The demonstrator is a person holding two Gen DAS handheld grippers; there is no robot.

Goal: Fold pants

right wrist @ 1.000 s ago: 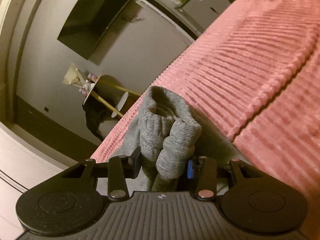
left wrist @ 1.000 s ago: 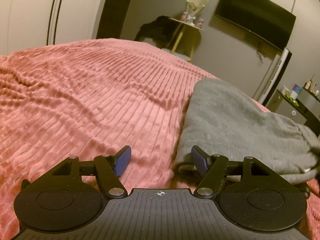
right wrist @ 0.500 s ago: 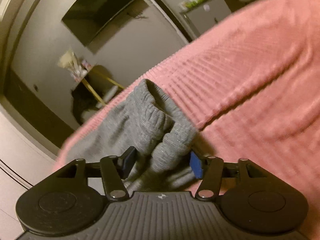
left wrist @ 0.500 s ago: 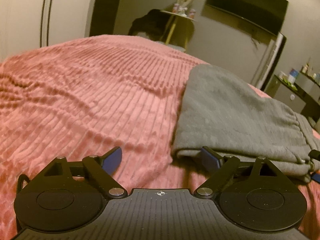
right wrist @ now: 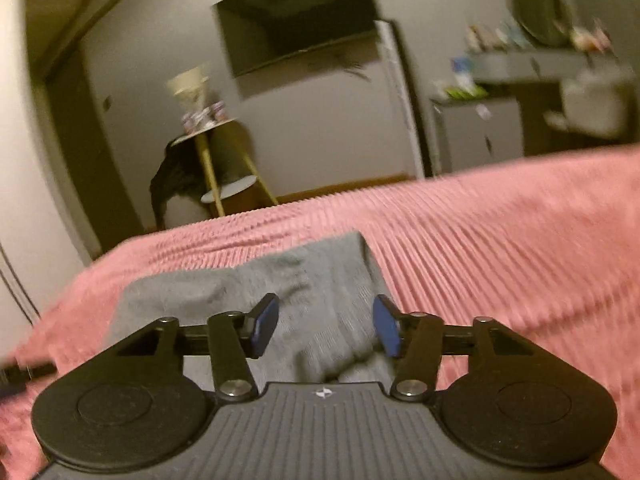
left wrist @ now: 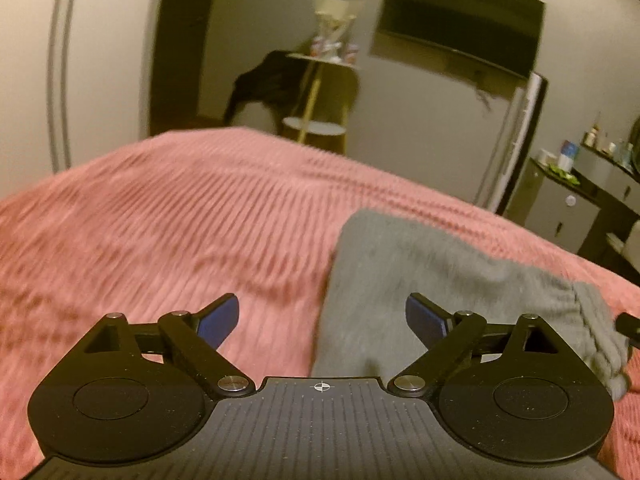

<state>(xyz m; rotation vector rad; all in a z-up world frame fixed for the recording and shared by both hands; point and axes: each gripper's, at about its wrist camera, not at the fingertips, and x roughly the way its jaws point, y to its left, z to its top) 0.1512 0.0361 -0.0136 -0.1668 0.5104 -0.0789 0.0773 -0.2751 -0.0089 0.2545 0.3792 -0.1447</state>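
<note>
The grey pants point(left wrist: 420, 276) lie folded into a compact stack on the pink ribbed bedspread point(left wrist: 160, 224). In the left wrist view the stack sits right of centre with its ribbed cuff end at the far right. My left gripper point(left wrist: 322, 320) is open and empty, raised over the stack's near left edge. In the right wrist view the pants point(right wrist: 224, 292) lie just ahead, ribbed cuffs nearest. My right gripper point(right wrist: 326, 326) is open, its blue pads apart above the cuffs, holding nothing.
Beyond the bed's far edge stand a small round side table point(left wrist: 320, 92) with a dark garment on it, a wall-mounted TV point(left wrist: 460, 36), a white door edge and a low cabinet point(left wrist: 560, 208) with bottles. Bedspread point(right wrist: 500, 248) stretches on both sides.
My right gripper opened and let go of the cuff end, then drew back and levelled out. My left gripper opened wider and lifted back from the stack's edge. Both views are motion-blurred.
</note>
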